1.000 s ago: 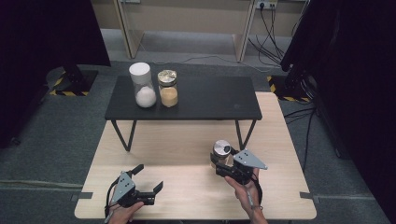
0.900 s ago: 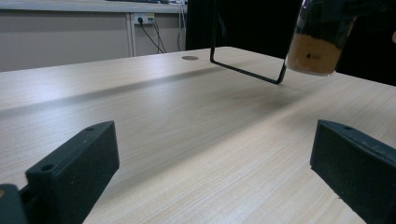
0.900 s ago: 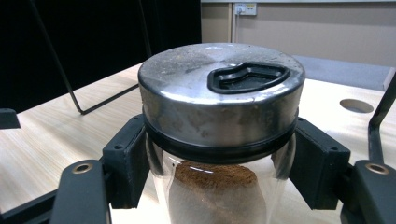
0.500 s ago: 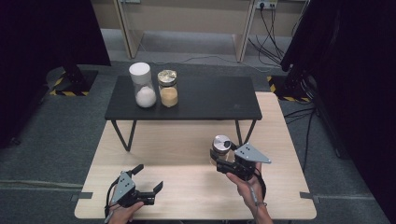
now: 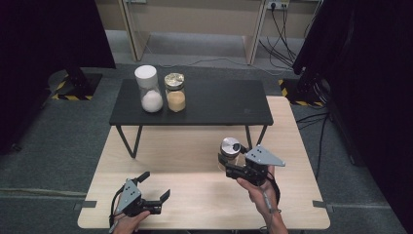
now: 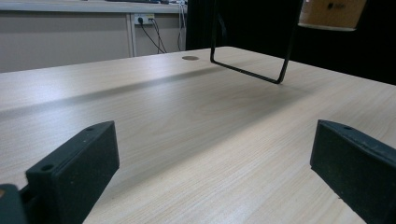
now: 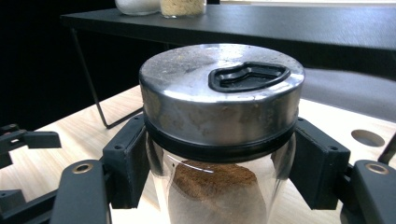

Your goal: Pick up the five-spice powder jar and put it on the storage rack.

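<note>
So the spice jar (image 7: 219, 140), metal lid and brown powder inside, is pinched just under the lid by my right gripper (image 5: 233, 165), held over the right part of the wooden table (image 5: 195, 156), in front of the black shelf (image 5: 214, 105). My right hand (image 5: 260, 195) reaches forward, gripper roughly level. My left gripper (image 5: 155, 187) sits low near the table's front edge, jaws spread, nothing between them.
</note>
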Action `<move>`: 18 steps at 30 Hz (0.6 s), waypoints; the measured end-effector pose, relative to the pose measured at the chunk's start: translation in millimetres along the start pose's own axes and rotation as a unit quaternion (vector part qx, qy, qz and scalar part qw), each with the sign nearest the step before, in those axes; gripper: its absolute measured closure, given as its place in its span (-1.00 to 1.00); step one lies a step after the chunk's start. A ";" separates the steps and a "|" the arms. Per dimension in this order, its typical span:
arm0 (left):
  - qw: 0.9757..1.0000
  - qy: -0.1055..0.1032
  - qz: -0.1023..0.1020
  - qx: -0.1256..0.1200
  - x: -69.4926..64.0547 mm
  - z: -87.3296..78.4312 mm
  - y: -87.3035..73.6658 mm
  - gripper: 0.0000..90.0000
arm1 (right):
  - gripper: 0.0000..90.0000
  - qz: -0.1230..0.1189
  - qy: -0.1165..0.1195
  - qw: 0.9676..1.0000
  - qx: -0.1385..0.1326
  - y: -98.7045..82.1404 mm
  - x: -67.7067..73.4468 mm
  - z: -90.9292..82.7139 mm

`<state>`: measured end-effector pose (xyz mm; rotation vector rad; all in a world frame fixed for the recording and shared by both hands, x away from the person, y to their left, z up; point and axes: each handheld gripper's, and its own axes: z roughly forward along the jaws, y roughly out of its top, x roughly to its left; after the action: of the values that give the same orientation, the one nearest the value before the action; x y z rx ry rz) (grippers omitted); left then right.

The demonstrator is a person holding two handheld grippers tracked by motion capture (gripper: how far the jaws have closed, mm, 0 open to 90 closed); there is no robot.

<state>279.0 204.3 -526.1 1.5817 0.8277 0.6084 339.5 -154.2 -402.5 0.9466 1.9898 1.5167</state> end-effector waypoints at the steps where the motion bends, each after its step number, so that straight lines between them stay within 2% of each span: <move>1: 1.000 0.000 0.000 0.000 0.0 -0.1 0.1 -0.99 | -0.32 0.000 0.003 1.000 0.001 2.0 0.9 -0.3; 18: 1.000 0.000 0.000 0.000 0.1 0.0 0.1 -0.99 | -0.32 -0.004 0.056 0.998 0.007 46.0 10.3 4.7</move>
<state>279.1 204.3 -526.1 1.5821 0.8269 0.6088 347.3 -136.4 -359.3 0.8751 2.0818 1.5859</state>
